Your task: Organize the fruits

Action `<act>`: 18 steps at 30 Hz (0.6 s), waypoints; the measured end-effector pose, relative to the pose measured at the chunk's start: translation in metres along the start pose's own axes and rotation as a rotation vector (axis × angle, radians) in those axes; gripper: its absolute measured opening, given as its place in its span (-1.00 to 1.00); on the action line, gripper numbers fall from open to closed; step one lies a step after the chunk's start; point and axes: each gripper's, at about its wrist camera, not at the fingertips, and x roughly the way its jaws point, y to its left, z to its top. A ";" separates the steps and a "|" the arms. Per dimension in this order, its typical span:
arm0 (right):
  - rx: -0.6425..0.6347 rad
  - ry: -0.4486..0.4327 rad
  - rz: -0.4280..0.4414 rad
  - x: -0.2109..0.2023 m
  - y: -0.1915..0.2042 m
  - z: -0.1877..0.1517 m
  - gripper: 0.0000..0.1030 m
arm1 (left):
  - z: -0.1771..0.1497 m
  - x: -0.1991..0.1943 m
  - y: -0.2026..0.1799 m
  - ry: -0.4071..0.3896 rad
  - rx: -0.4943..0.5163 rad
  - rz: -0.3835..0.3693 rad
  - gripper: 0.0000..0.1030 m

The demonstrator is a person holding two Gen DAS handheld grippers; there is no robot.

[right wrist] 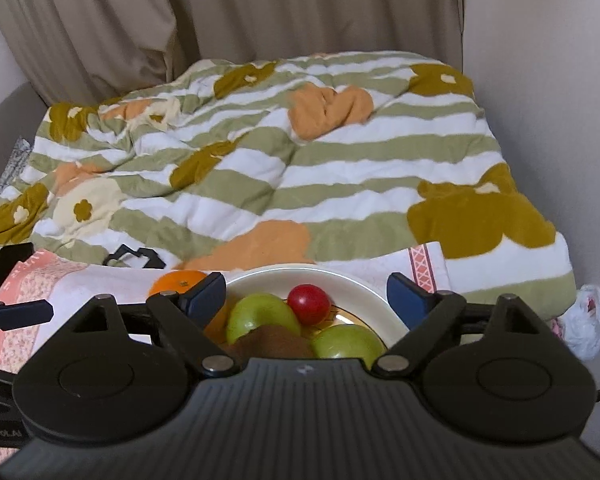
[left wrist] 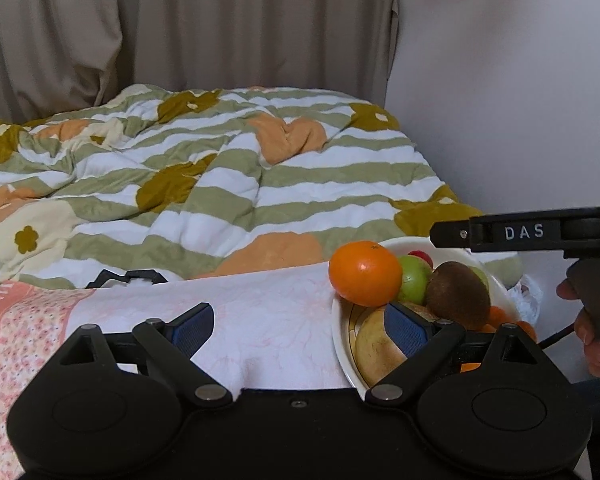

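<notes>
While both wrist cameras face the same striped quilt [left wrist: 228, 184], each shows fruit the other hides.

Left view only: a yellowish pear-like fruit [left wrist: 376, 348] low in the bowl [left wrist: 342, 344], small orange fruits [left wrist: 500, 316] at the bowl's 3 o'clock side, and the person's hand [left wrist: 592, 328] on the other tool's handle.

Right view only: a second green apple [right wrist: 348, 344] at 5 o'clock in the bowl, and a white plastic bag [right wrist: 586, 320] by the wall.

Shared fruit: orange [left wrist: 365, 273] on the bowl's 9 o'clock rim; green apple [left wrist: 414, 280], red fruit [right wrist: 309, 303] and brown kiwi [left wrist: 458, 296] inside.

Left gripper [left wrist: 300, 324]: spread wide, holding nothing; its right blue pad overlaps the yellowish fruit, contact unclear.

Right gripper [right wrist: 306, 292]: spread wide, empty, hovering over the bowl with fingers apart from the fruit.

Bowl place: on the pink floral cloth [left wrist: 236, 320], toward its 3 o'clock end.
</notes>
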 end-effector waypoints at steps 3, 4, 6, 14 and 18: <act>-0.007 -0.017 0.006 -0.016 0.005 -0.003 1.00 | -0.002 -0.017 -0.001 -0.028 -0.009 0.006 0.83; -0.009 -0.024 0.006 -0.023 0.007 -0.004 1.00 | -0.003 -0.023 -0.002 -0.038 -0.010 0.009 0.83; -0.015 -0.039 0.008 -0.037 0.011 -0.008 1.00 | -0.006 -0.037 -0.003 -0.061 -0.011 0.016 0.83; -0.046 -0.119 0.017 -0.111 0.029 -0.031 1.00 | -0.030 -0.110 -0.010 -0.161 -0.024 0.054 0.83; -0.060 -0.143 0.019 -0.152 0.040 -0.050 1.00 | -0.046 -0.147 -0.011 -0.202 -0.041 0.075 0.83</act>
